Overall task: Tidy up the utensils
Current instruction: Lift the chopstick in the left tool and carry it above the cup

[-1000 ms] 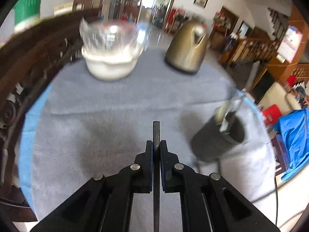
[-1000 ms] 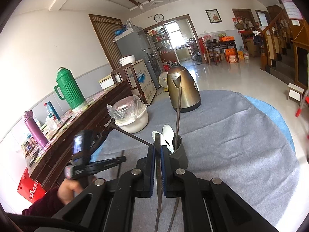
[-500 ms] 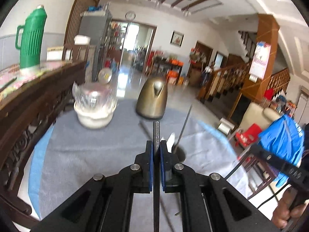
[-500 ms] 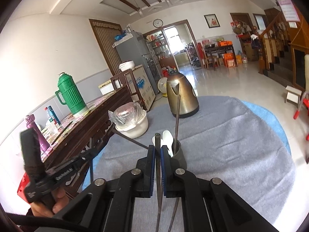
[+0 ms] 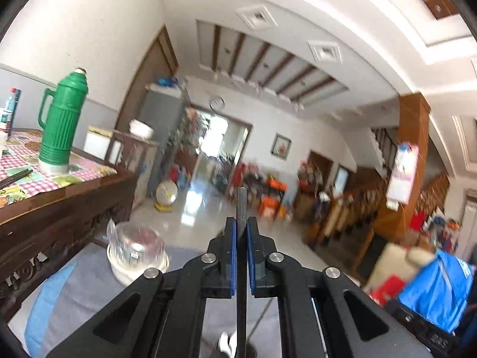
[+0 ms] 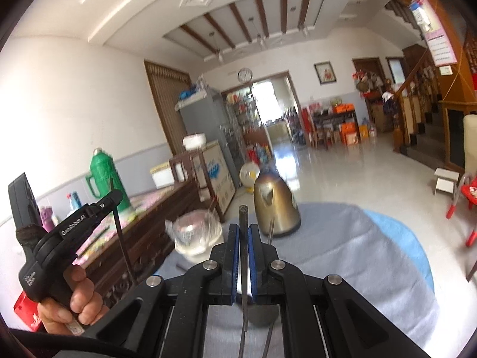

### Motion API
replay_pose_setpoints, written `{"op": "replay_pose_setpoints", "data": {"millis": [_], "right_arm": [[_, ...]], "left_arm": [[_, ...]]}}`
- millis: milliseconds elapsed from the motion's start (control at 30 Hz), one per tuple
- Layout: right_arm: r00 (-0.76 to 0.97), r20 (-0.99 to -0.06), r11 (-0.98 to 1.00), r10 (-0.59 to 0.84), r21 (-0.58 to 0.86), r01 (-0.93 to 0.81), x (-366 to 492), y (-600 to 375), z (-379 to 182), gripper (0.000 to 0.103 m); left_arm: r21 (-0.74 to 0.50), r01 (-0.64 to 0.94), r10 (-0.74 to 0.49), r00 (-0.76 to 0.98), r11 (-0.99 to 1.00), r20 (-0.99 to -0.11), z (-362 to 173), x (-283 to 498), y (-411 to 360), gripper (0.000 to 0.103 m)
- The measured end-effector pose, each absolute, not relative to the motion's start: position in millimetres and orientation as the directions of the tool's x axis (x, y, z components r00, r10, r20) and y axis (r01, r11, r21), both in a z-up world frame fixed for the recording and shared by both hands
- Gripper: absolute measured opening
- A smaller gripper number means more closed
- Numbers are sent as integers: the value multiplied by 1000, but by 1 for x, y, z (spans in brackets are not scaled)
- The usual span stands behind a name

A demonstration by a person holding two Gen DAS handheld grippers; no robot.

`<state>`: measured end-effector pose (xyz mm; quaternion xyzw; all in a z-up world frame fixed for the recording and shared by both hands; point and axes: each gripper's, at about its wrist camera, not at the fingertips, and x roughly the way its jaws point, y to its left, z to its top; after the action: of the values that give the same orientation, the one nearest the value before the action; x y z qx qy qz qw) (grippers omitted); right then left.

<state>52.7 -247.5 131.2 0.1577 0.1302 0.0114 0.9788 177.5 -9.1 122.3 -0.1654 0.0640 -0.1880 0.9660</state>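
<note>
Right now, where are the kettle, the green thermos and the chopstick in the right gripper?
kettle point(image 6: 275, 208): right wrist view, on its golden body.
green thermos point(image 5: 61, 119): left wrist view, on its ribbed body.
chopstick point(image 6: 243, 220): right wrist view, on the stretch above the pads.

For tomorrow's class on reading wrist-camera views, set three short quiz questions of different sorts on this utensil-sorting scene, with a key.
1. True or false: each gripper is shut on a thin dark chopstick.
2. What stands on the grey cloth beside the bronze kettle? A) covered white bowl B) frying pan C) teapot
3. Fill in: the green flask stands on the ____ sideboard.

Key
1. True: left gripper, chopstick; right gripper.
2. A, covered white bowl.
3. Wooden.
</note>
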Motion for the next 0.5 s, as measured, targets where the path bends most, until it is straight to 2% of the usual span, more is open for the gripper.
{"op": "replay_pose_setpoints", "data": {"millis": [233,500], "right_arm": [[983,-183,933,24,357,44,74,-258,135,6],[975,-220,928,21,368,63,109,-268,113,6]], "left_arm": [[-378,248,-281,959,892,-35,108,218,-36,7],[-357,161,-187,982,920,-39,74,248,-65,7]]}}
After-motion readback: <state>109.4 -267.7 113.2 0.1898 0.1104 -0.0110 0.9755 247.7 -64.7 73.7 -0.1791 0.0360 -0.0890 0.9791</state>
